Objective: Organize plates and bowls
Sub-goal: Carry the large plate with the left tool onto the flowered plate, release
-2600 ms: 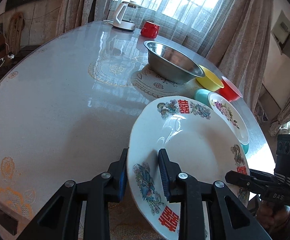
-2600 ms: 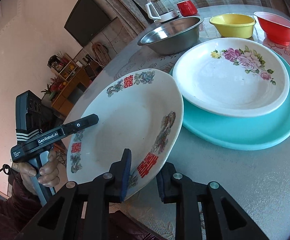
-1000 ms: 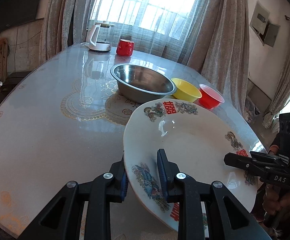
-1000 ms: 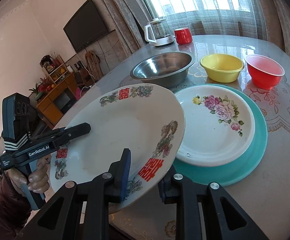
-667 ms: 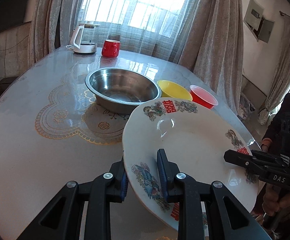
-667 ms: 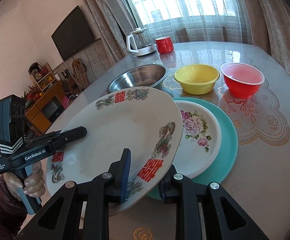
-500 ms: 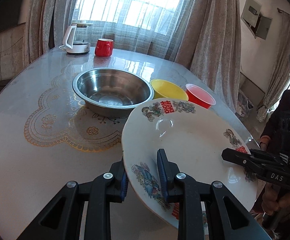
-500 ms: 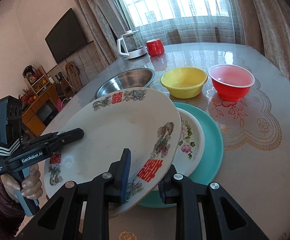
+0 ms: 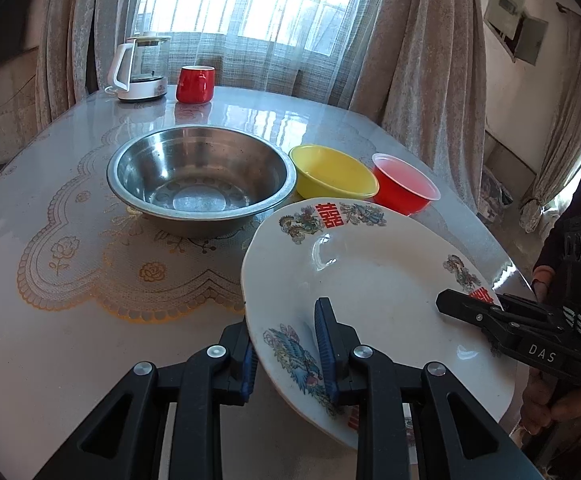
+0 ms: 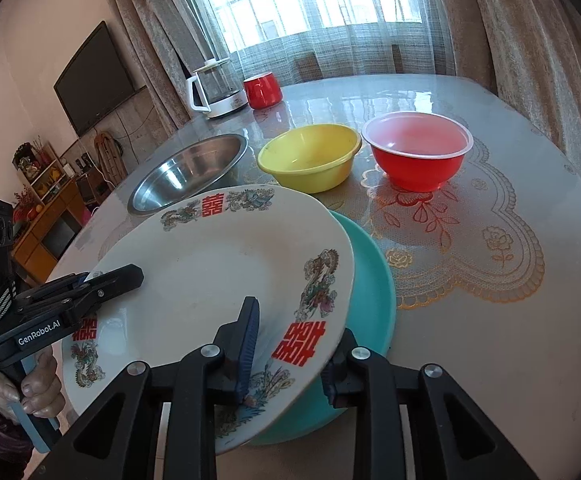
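A large white plate [image 9: 370, 280] [image 10: 210, 272] with red characters and dragon prints hangs tilted between both grippers. My left gripper [image 9: 286, 344] is shut on its near-left rim, one pad on top and one beneath. My right gripper [image 10: 290, 352] clamps the opposite rim by the red characters, and its jaws are starting to open. Each gripper shows in the other's view, the left gripper [image 10: 90, 284] and the right gripper [image 9: 470, 308]. The plate hovers over a teal plate [image 10: 374, 292] on the table and hides the floral plate that lay on it.
A steel bowl [image 9: 202, 184], a yellow bowl [image 9: 334, 172] and a red bowl [image 9: 404, 188] stand in a row behind the plates. A kettle [image 9: 142, 68] and a red mug [image 9: 195, 84] sit at the far edge. A person's hand [image 10: 38, 392] grips the left handle.
Both grippers carried the large plate sideways over the stacked plates. The floral plate, seen beside it earlier, is now covered, and only the teal rim shows.
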